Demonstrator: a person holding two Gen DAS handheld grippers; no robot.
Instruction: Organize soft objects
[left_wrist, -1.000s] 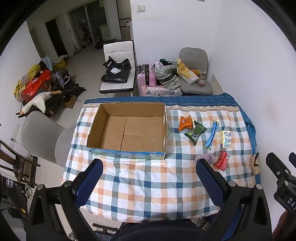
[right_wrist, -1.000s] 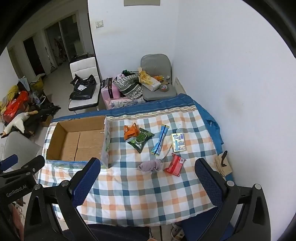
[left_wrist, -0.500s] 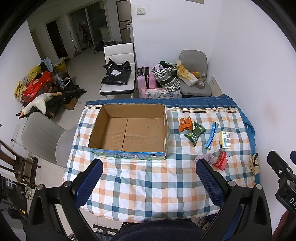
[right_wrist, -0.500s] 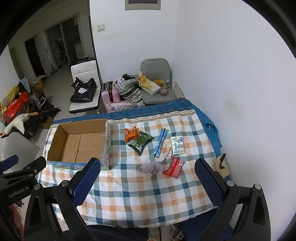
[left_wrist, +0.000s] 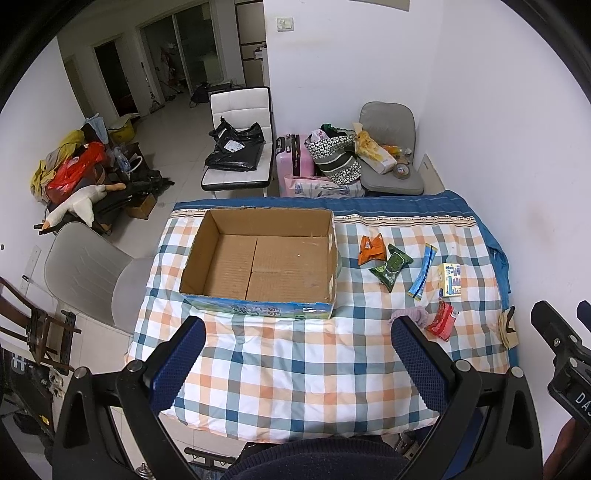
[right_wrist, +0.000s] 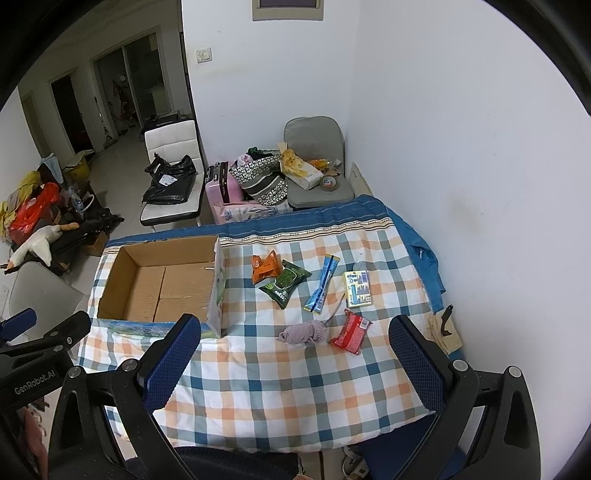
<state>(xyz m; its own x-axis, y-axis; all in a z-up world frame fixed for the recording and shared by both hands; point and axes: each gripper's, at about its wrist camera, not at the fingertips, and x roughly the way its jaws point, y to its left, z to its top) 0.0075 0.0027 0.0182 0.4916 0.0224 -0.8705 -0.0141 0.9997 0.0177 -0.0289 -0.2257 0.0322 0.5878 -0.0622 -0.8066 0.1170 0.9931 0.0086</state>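
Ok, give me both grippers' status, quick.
Left gripper: jaws open, holding nothing, above the checked cloth.
Right gripper: jaws open, holding nothing.

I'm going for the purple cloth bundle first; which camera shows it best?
Right wrist: the purple cloth bundle lies fully exposed beside the red packet. In the left wrist view, the left gripper's finger hides part of it.

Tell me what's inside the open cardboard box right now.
The open brown cardboard box shows only its bare folded bottom flaps; nothing lies on them. The strip of floor right behind its near wall is hidden in both views.
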